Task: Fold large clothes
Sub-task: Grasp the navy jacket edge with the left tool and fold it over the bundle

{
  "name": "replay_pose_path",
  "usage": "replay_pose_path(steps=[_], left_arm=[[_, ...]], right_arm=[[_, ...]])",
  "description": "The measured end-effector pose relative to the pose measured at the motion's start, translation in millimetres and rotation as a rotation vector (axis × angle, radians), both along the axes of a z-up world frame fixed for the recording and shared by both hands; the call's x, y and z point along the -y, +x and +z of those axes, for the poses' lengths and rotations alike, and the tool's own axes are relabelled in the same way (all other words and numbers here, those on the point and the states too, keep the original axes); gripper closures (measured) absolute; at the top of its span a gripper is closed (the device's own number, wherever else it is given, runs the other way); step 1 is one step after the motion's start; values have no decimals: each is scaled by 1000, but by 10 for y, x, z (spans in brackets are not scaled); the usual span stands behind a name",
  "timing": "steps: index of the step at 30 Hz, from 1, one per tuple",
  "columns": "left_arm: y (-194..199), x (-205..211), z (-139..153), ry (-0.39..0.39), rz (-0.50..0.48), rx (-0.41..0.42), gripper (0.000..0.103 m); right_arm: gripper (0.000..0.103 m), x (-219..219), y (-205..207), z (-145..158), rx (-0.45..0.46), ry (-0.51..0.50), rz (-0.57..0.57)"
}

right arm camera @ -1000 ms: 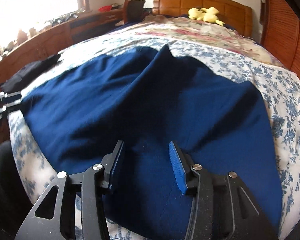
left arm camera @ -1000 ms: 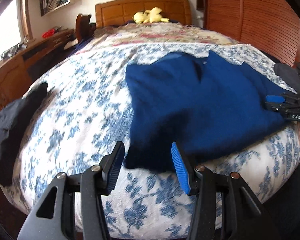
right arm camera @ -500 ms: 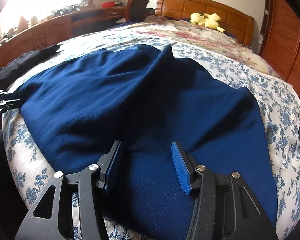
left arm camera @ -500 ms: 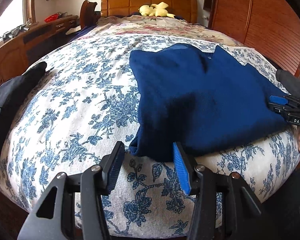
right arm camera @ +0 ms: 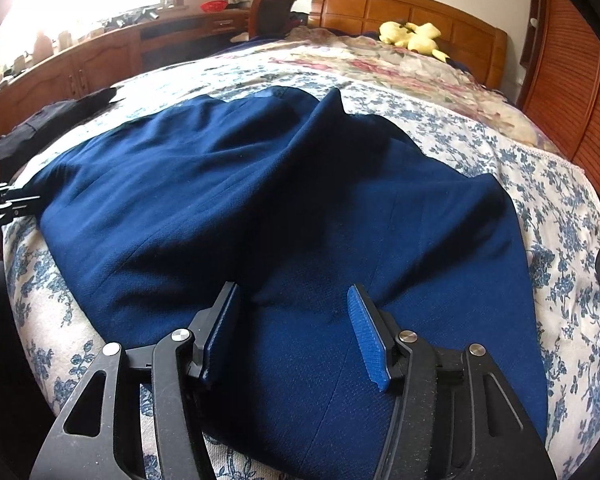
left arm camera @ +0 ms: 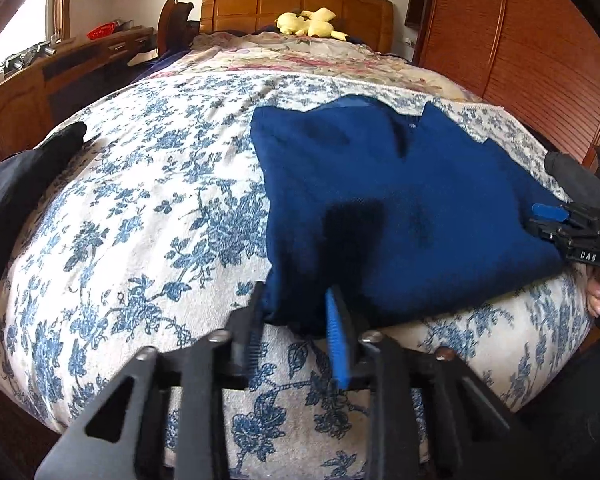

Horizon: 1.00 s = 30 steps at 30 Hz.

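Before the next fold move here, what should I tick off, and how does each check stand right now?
1. Left tongs on a corner: ok; they have just been closing, with the blue garment's near corner between them.
2. Right tongs gripping: not ok; they have just been opening, and the cloth lies beneath them, not pinched.
3. Garment flat: not ok; a ridge runs up its middle.
4. Landing area free: ok; bare bedspread beyond, black clothing apart at the bed's edge.
5. Left grip firm enough to lift: cannot tell.
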<state>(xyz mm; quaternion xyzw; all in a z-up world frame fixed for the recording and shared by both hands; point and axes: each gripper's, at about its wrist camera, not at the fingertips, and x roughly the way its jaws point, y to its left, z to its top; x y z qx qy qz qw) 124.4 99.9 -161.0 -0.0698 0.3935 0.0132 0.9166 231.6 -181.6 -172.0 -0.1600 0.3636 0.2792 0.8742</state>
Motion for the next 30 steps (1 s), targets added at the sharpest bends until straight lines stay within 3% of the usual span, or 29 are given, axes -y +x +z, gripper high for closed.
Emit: replay_pose_path(steps=[4,13,19,30], left_arm=[[-4,60,126,24,3,24,92],[95,329,596,51,-25,139,95],[317,809,912,76,-122,205,98],[766,2005,1388,25,-350,269,99]], right_arm=[[46,39,-34,27,-1,10,3],[46,273,-50,96,-4,40,-17],[46,522,-77,177,6,70,-49],[46,1058,-222,309,21,131,-107]])
